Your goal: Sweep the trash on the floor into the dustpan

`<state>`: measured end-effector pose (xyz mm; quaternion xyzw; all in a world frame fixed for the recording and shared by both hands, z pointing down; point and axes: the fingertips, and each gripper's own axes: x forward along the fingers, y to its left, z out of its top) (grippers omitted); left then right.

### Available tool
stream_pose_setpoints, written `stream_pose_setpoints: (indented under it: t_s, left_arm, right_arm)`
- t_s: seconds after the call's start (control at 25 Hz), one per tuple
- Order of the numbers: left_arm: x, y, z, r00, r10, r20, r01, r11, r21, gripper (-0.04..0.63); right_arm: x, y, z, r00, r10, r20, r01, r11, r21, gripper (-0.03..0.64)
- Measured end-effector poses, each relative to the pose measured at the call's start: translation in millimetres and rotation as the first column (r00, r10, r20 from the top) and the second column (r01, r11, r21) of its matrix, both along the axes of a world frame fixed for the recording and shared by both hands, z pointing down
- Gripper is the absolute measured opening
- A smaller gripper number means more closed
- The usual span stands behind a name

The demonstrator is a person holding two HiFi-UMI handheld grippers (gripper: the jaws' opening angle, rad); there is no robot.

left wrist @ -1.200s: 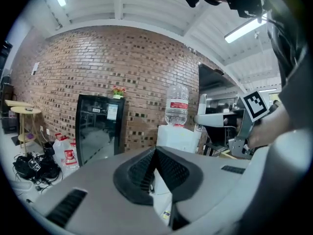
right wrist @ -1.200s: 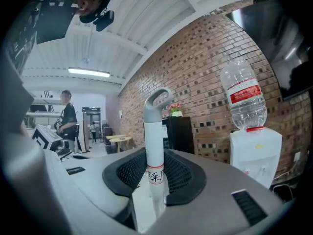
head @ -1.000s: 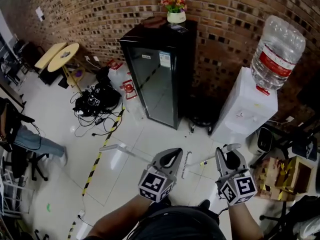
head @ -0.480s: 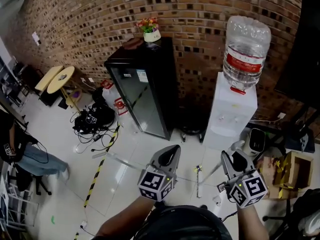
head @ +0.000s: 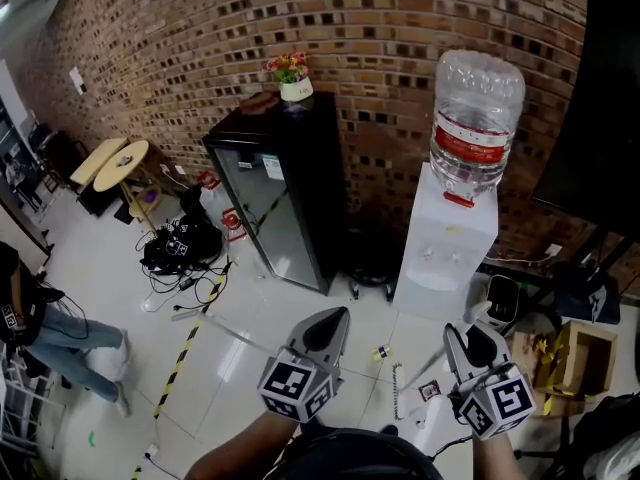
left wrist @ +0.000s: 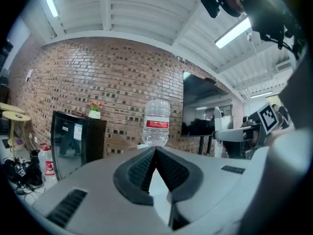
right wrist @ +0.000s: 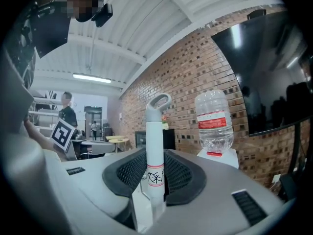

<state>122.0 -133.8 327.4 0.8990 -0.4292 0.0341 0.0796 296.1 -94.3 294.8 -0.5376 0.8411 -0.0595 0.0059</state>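
In the right gripper view my right gripper (right wrist: pixel 155 156) is shut on an upright white handle (right wrist: pixel 155 131) with a loop at its top; what hangs below the handle is hidden. In the head view that gripper (head: pixel 468 340) is low on the right. My left gripper (head: pixel 334 320) is beside it on the left, shut with nothing between its pads (left wrist: pixel 142 166). On the white tile floor between the two grippers lie a small yellow-and-black scrap (head: pixel 382 353), a thin pale strip (head: pixel 397 378) and a small dark square piece (head: pixel 429 390).
Against the brick wall stand a black glass-door fridge (head: pixel 275 183) and a white water dispenser (head: pixel 445 243) with its bottle (head: pixel 476 108). Tangled cables (head: pixel 180 243) and yellow-black floor tape (head: pixel 185 353) lie left. A cardboard box (head: pixel 575 353) is right, a person (head: pixel 40 313) far left.
The head view has swung right, so the fridge and dispenser slid left. The floor scraps now lie between the grippers. Both grippers stay low in front, the right one still on the handle.
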Motion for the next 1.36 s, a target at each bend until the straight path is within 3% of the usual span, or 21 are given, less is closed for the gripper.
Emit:
stream_pose_setpoints:
  t_s: [0.52, 1.36]
  left_arm:
    - [-42.8, 2.7, -9.8, 0.999, 0.032, -0.018, -0.032, 0.999, -0.012, 0.011]
    - [-81.8, 14.2, -9.9, 0.999, 0.031, -0.041, -0.031, 0.999, -0.008, 0.011]
  right_arm:
    - [-6.0, 13.9, -24.3, 0.994, 0.108, -0.003, -0.108, 0.993, 0.048, 0.126]
    - [-39.5, 30.1, -34.1, 0.992, 0.126, 0.027, -0.127, 0.991, 0.047, 0.126]
